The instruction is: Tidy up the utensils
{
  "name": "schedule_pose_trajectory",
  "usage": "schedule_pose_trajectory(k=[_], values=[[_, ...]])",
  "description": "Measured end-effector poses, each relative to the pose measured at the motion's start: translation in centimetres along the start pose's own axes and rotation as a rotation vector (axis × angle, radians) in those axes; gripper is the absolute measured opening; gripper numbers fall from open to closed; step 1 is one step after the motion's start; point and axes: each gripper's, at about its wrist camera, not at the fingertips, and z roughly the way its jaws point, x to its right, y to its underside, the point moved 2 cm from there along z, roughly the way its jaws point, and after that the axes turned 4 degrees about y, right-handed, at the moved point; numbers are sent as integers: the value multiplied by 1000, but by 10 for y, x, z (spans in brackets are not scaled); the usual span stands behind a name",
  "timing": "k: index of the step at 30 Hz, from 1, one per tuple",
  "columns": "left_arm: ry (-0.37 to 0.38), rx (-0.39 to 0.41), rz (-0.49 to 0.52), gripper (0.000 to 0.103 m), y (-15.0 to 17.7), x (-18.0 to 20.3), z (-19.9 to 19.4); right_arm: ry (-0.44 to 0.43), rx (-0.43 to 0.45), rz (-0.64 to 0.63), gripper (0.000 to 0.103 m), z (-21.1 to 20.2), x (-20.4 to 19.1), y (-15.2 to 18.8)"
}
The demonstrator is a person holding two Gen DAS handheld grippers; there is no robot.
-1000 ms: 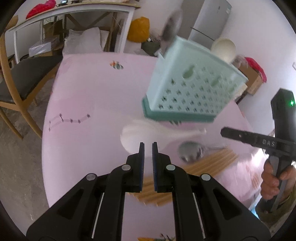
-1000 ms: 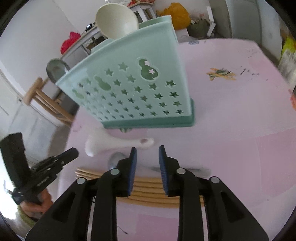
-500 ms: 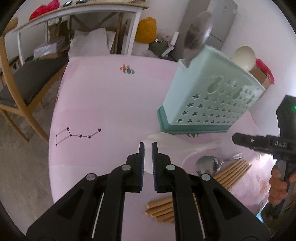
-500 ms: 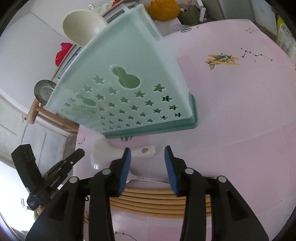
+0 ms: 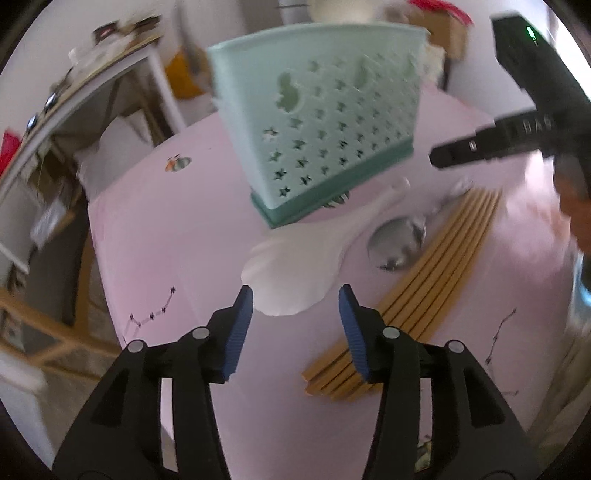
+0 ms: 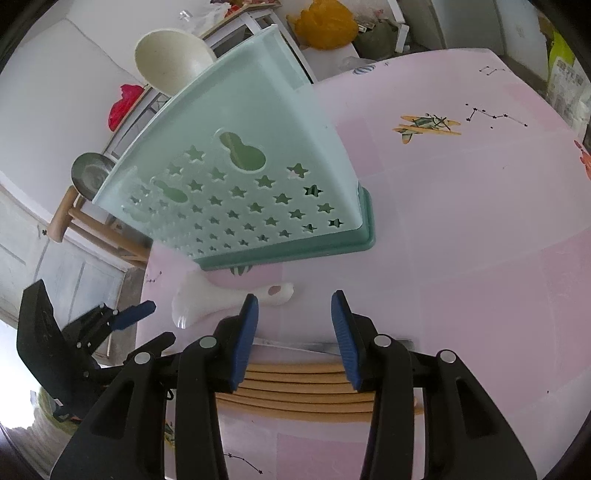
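I see a round tabletop under a pale pink cloth (image 6: 461,258) printed with a small yellow aeroplane (image 6: 428,125) and dotted constellation lines (image 6: 495,115). Past its far edge a bulging orange plastic bag (image 6: 325,26) sits on the floor beside a white-framed side table (image 5: 110,88). A crumpled red bag (image 6: 123,105) lies further left, and a light wooden chair (image 6: 85,225) stands against the tabletop's edge.

Round worktop (image 6: 461,229) under a pink cloth printed with constellations and a small aeroplane (image 6: 426,125). Behind it — white walls, a white side table (image 5: 110,92), a wooden chair (image 6: 74,218), an orange bag (image 6: 325,26) on the floor. Bright daylight.
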Motion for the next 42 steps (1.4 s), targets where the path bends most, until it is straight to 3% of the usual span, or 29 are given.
schedule_pose_trajectory(k=[5, 13, 20, 25, 32, 39, 42], values=[[-67, -67, 163, 51, -5, 12, 17, 1, 4, -11, 41, 5, -4, 3], [-202, -24, 418, 54, -9, 41, 24, 5, 16, -7, 41, 5, 1, -1], [-300, 31, 506, 53, -1, 59, 22, -1, 12, 1, 41, 9, 5, -3], [-345, 78, 520, 53, 6, 81, 5, -7, 7, 3, 41, 14, 7, -3], [-360, 139, 448, 46, -4, 80, -6, -10, 7, 12, 41, 16, 10, -2], [-328, 156, 360, 30, -9, 71, -13, -8, 9, 11, 41, 15, 12, -3], [-283, 142, 331, 29, -7, 66, -15, -7, 8, 9, 41, 14, 12, -4]])
